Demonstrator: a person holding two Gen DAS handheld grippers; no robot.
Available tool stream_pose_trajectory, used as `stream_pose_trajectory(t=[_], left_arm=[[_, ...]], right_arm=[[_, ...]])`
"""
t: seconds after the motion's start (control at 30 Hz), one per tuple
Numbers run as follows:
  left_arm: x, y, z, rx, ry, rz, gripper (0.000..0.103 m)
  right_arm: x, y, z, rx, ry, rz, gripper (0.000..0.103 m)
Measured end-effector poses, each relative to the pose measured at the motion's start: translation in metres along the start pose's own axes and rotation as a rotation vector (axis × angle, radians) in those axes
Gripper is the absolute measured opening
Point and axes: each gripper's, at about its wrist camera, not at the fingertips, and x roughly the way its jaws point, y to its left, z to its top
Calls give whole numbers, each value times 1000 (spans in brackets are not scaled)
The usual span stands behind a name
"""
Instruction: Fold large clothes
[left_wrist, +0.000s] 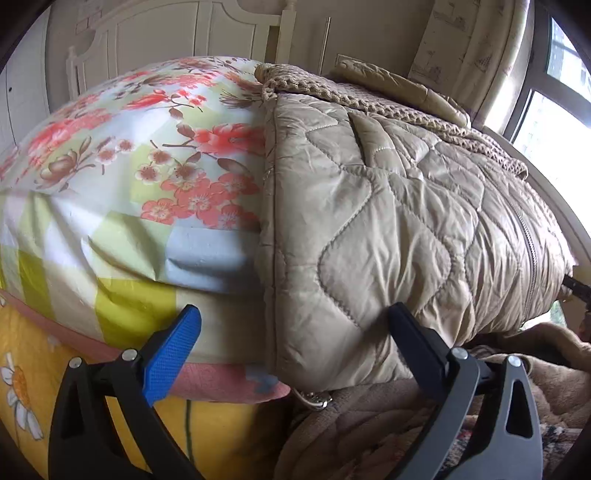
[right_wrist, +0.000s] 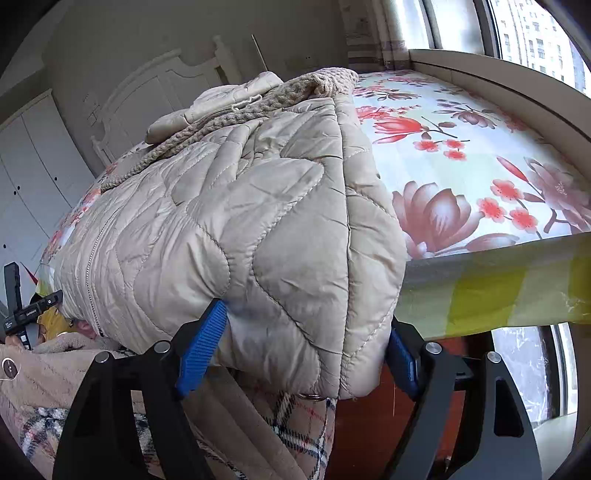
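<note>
A beige quilted jacket (left_wrist: 388, 206) lies folded on the floral bed sheet (left_wrist: 140, 155), its hem hanging over the bed's near edge. My left gripper (left_wrist: 295, 332) is open wide, its jaws either side of the jacket's left hem corner, not clamping it. In the right wrist view the jacket (right_wrist: 240, 229) bulges between the blue pads of my right gripper (right_wrist: 306, 350). The jaws stand wide apart on either side of the jacket's right hem corner. The pads touch the fabric without squeezing it. A knitted beige collar (right_wrist: 295, 92) lies at the jacket's far end.
A white headboard (left_wrist: 177, 40) stands behind the bed. A window (right_wrist: 517, 33) runs along the bed's right side. Below the bed edge lie a fuzzy brown garment (left_wrist: 388, 424) and a plaid garment (right_wrist: 295, 424). A yellow daisy quilt (left_wrist: 207, 435) hangs at lower left.
</note>
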Motion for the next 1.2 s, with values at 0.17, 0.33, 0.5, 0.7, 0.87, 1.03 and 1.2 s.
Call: stream_pose_trajectory(t=[0.17,0.33,0.5,0.7,0.87,1.03,1.2], left_arm=[[6,-6,1,12,20,-49,78],[9,-15,-3,55,28,-115,22],[-43,-16,0,56,-114,-191,13],[-115,8,23,-73,-260,-374,13],[-172,32,21,-166,-362,-578,13],[-192,58,58,-280,-411,-736,17],[-156,58,163,-306,-386,-652,18]], right_arm=[[3,-6,1,28,-8,22,78],[0,1,-3,-19,-35,49,39],[-38,14,-2,-73,-102,51,21],[-111,31,13,-103,-232,138,20],[-185,44,21,-102,-374,244,20],[-211,64,71,-120,-445,288,20],[-157,76,179,-96,-389,198,20]])
